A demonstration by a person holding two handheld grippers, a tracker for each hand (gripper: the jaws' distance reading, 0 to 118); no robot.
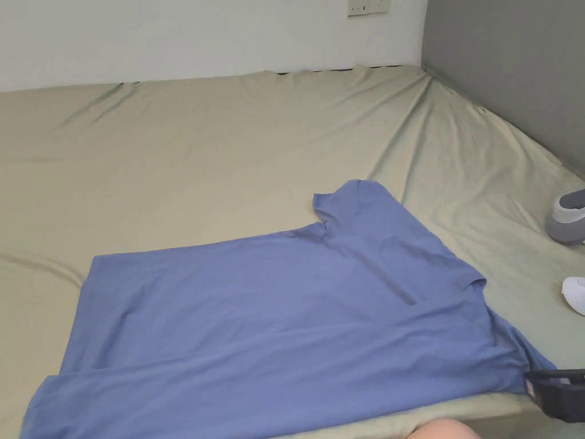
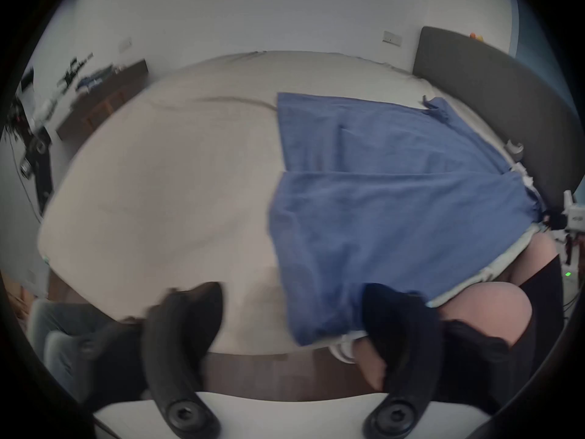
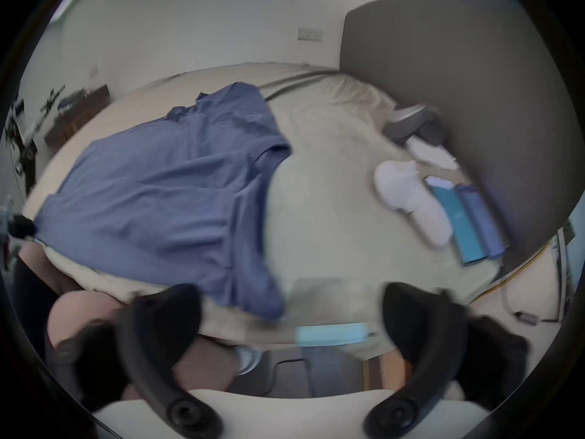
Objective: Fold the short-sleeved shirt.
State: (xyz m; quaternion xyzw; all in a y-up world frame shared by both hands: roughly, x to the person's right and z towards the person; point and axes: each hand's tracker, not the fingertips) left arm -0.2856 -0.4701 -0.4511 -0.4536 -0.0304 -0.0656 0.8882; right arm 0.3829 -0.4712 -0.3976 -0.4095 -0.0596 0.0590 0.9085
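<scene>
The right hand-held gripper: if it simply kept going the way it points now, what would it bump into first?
Probably the bed sheet. The right hand-held gripper is open, and the bare sheet lies straight ahead between its jaws, with the blue shirt just off to one side. Depth is hard to judge in this blurred, curved picture.

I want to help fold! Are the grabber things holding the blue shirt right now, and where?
No. Both are open and hold nothing. The left gripper hangs by the shirt near its bottom hem, the right gripper by the sleeve end.
</scene>
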